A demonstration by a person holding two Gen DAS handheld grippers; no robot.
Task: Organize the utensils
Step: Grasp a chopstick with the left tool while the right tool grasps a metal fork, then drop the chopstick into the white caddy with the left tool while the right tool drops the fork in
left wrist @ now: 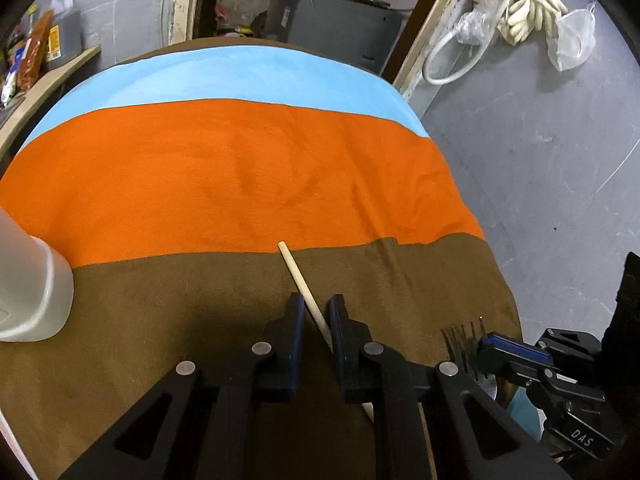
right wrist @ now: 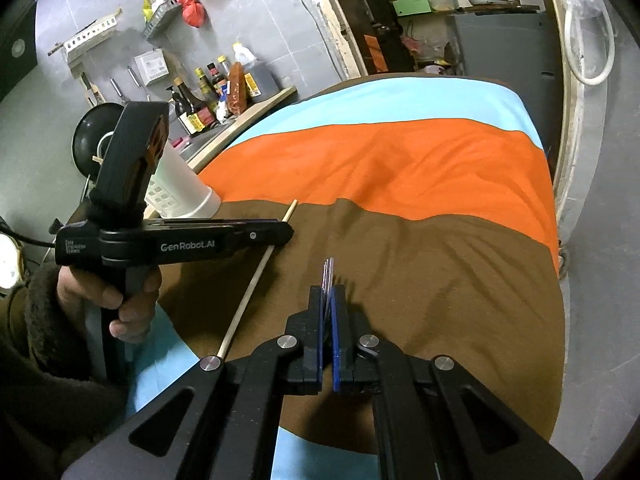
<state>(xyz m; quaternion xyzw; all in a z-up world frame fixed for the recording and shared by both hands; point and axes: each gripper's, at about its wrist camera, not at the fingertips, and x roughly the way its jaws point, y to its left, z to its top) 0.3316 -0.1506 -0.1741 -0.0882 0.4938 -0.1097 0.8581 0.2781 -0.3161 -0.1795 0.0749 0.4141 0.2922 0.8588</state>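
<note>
My left gripper [left wrist: 316, 312] is shut on a pale wooden chopstick [left wrist: 298, 276] that runs forward between its fingers, above the brown band of the cloth. From the right wrist view the left gripper [right wrist: 286, 232] holds the chopstick [right wrist: 248, 292] slanting over the table. My right gripper [right wrist: 329, 292] is shut on a metal fork [right wrist: 328, 274], tines pointing forward. In the left wrist view the fork's tines [left wrist: 464, 340] stick out beside the right gripper [left wrist: 486, 340]. A white perforated utensil holder [right wrist: 180, 188] stands at the table's left; it shows in the left wrist view [left wrist: 28, 292].
The table is covered by a cloth in brown [left wrist: 180, 300], orange [left wrist: 240, 176] and light blue [left wrist: 240, 76] bands. A counter with sauce bottles [right wrist: 204, 104] lies beyond the left edge. Grey floor [left wrist: 540, 160] lies to the right.
</note>
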